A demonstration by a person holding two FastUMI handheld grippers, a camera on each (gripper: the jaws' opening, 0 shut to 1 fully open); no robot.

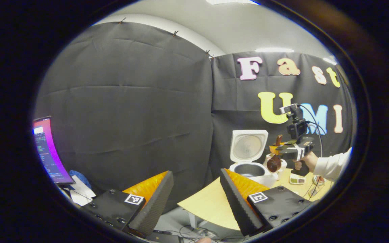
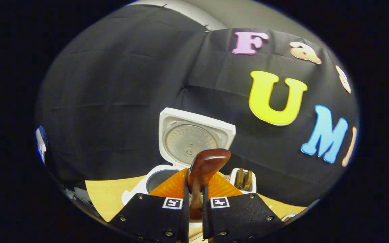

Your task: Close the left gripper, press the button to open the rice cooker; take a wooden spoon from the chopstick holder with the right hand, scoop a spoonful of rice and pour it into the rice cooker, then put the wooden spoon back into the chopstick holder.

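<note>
The white rice cooker (image 1: 248,168) stands on the table with its lid (image 1: 248,145) raised. My left gripper (image 1: 196,173) is open and holds nothing, well short of the cooker and off the table's near edge. To the right of the cooker a hand holds my right gripper (image 1: 277,148), shut on the wooden spoon (image 1: 274,163). In the right gripper view the spoon (image 2: 208,165) sticks out between the fingers of that gripper (image 2: 196,189), its bowl in front of the open lid (image 2: 194,138) and above the pot (image 2: 160,179). The white chopstick holder (image 2: 243,180) stands just right of the cooker.
The light wooden table (image 1: 208,202) has a curved near edge. A lit monitor (image 1: 47,152) stands far left with cloth and paper below it. A small white object (image 1: 297,179) lies under the right hand. Cables lie on the floor (image 1: 194,231).
</note>
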